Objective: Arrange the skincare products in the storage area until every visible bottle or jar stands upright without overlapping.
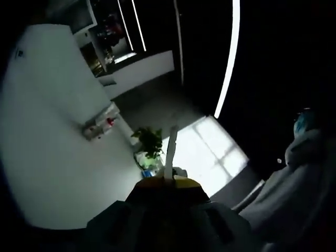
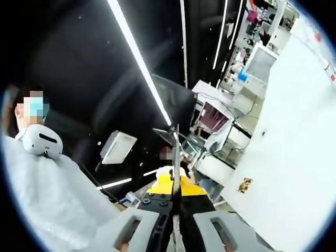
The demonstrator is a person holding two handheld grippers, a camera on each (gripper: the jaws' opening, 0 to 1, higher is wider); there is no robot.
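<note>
In the left gripper view, a broad white surface [image 1: 47,157] takes up the left side, dim and tilted. On it lies a cluster of small pale items [image 1: 100,127] with a red spot among them. They are too small and blurred to tell whether they are bottles or jars, or whether any stands upright. Just to the right a green plant [image 1: 149,140] sits at the surface's edge, with something bluish and unclear below it. The left gripper [image 1: 172,134] rises from the bottom centre, its jaws pressed together into one thin pale blade with nothing between them, well apart from the cluster. Beyond it is a bright gridded panel [image 1: 210,152]. At the far right a person in a pale garment [image 1: 294,184] is cut off by the edge.

In the right gripper view, a person in a pale garment [image 2: 42,189] is at the left, under long ceiling light strips [image 2: 139,63]. The right gripper [image 2: 177,136] stands in the middle, jaws together and holding nothing. Behind it are dark, cluttered desks that are hard to make out. To the right is a white wall [image 2: 294,131] bearing a small brass fitting [image 2: 244,185], with shelves [image 2: 257,58] above it whose contents are unreadable.
</note>
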